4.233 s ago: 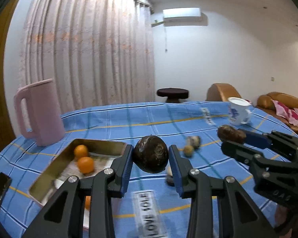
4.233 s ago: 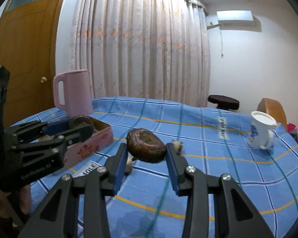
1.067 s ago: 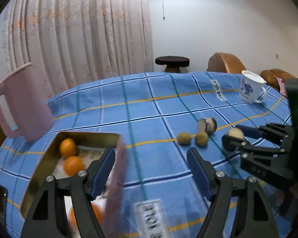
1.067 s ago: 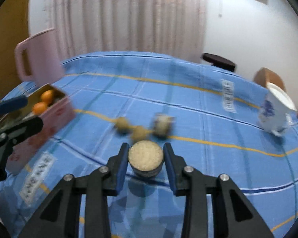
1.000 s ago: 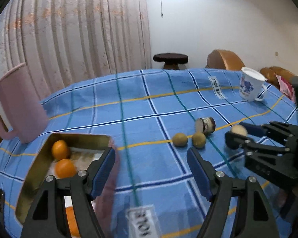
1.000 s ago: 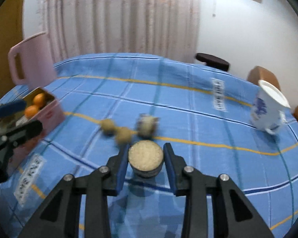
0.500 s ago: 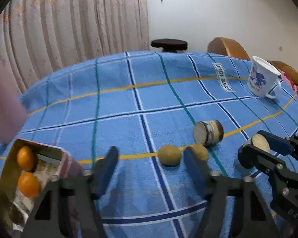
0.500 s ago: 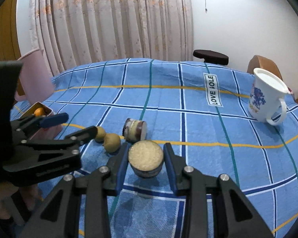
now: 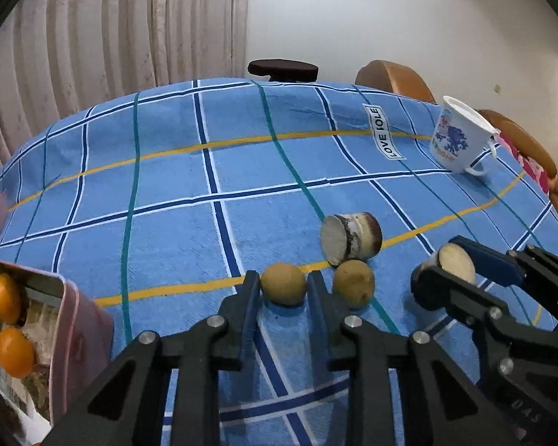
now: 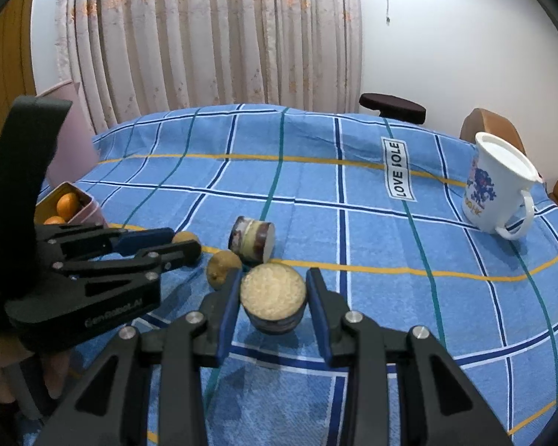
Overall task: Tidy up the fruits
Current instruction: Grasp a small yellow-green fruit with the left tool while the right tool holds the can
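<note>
While two oranges [image 9: 7, 319] already lie in the pink tin [image 9: 83, 338], the left gripper [image 9: 282, 290] jaws clamp a brown fruit [image 9: 282, 288] beside it on the table [image 9: 241, 171]; the right gripper [image 10: 273, 297] holds a cut piece [image 10: 272, 295]; two pieces remain near the tin.

Mug [image 9: 458, 140]: white, blue print, far right of me.
Stool [image 9: 283, 69]: dark, beyond my table.
Curtain [image 10: 204, 37]: pleated, far left.

I see a blue checked tablecloth [image 9: 167, 245] carrying two brown fruits [image 9: 353, 284], a cut piece [image 9: 349, 238], a tin [image 9: 74, 319] at the left edge and a mug [image 9: 457, 141] at the far right.
</note>
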`<state>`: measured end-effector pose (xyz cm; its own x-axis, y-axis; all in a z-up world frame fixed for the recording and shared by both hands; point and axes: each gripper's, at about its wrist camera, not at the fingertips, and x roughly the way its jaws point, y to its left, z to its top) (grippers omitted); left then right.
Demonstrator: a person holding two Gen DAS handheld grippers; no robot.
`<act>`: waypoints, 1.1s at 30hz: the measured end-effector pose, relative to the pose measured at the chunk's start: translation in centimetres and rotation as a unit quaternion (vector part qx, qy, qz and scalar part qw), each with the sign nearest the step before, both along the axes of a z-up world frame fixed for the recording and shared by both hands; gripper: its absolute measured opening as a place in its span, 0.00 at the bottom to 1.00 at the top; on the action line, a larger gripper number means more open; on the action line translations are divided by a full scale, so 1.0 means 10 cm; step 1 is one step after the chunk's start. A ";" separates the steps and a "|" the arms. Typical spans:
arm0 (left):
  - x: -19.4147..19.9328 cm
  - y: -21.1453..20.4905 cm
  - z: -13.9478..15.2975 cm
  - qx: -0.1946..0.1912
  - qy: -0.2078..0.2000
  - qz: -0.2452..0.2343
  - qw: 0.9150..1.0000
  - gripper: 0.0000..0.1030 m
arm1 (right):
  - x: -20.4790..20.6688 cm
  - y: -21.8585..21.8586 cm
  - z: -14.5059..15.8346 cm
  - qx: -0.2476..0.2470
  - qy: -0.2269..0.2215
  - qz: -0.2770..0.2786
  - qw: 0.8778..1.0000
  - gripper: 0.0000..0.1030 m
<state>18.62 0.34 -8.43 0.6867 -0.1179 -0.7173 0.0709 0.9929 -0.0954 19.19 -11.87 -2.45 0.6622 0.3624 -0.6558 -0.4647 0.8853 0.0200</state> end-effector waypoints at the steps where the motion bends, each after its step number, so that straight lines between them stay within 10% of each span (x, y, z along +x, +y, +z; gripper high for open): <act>1: -0.02 0.03 0.01 -0.008 -0.003 0.002 1.000 0.27 | -0.01 -0.01 0.01 0.003 -0.003 0.001 1.000 0.37; 21: -0.67 0.21 0.26 -0.027 -0.109 0.032 0.993 0.27 | -0.27 -0.07 0.18 0.031 -0.078 0.012 0.996 0.37; 33: -0.91 0.09 0.36 0.024 -0.166 0.047 0.985 0.27 | -0.42 -0.13 0.26 0.049 -0.120 0.014 0.991 0.37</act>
<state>9.49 1.25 -4.86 0.8906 -0.0136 -0.4545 -0.0023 0.9994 -0.0343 15.03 -13.18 0.13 0.7843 0.4360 -0.4414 -0.4899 0.8717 -0.0093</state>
